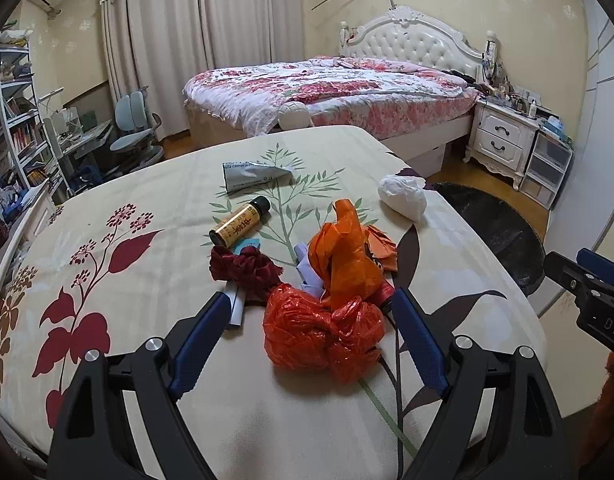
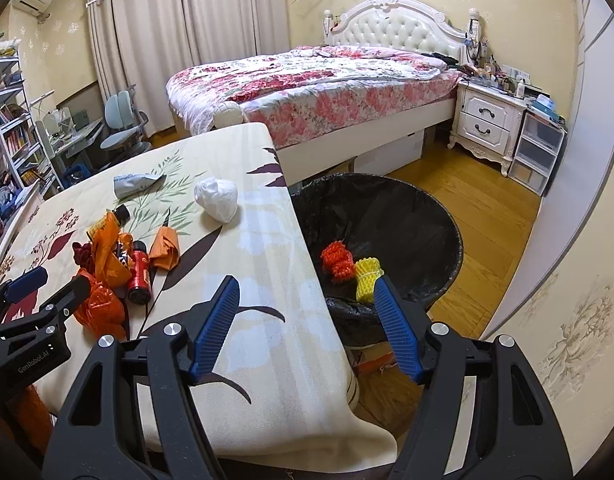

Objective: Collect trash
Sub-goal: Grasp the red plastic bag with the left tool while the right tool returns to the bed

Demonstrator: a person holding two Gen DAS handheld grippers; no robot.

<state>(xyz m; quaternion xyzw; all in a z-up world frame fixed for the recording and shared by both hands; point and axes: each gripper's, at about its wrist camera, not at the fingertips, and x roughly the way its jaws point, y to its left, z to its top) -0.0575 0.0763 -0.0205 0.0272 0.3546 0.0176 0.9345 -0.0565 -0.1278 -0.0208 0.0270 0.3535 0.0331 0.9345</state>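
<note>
Trash lies on the floral-cloth table (image 1: 127, 280). My left gripper (image 1: 311, 298) is open, and a crumpled red plastic bag (image 1: 323, 332) lies between its blue fingers, untouched by the pads. Beyond it are an orange bag (image 1: 343, 248), a dark red fabric scrap (image 1: 243, 268), a brown bottle (image 1: 241, 222), a grey tube (image 1: 255, 174) and a white wad (image 1: 403, 196). A red can (image 2: 139, 276) lies beside the orange bag. My right gripper (image 2: 306, 284) is open and empty over the table's right edge. The black-lined bin (image 2: 427, 216) next to it holds orange (image 2: 339, 262) and yellow (image 2: 367, 276) foam nets.
A bed with a floral quilt (image 2: 327, 80) stands behind the table. A white nightstand (image 2: 483, 124) and plastic drawers (image 2: 535, 152) are at the right wall. A desk chair (image 1: 135, 128) and bookshelf (image 1: 15, 120) stand at the left. Wooden floor (image 2: 487, 208) surrounds the bin.
</note>
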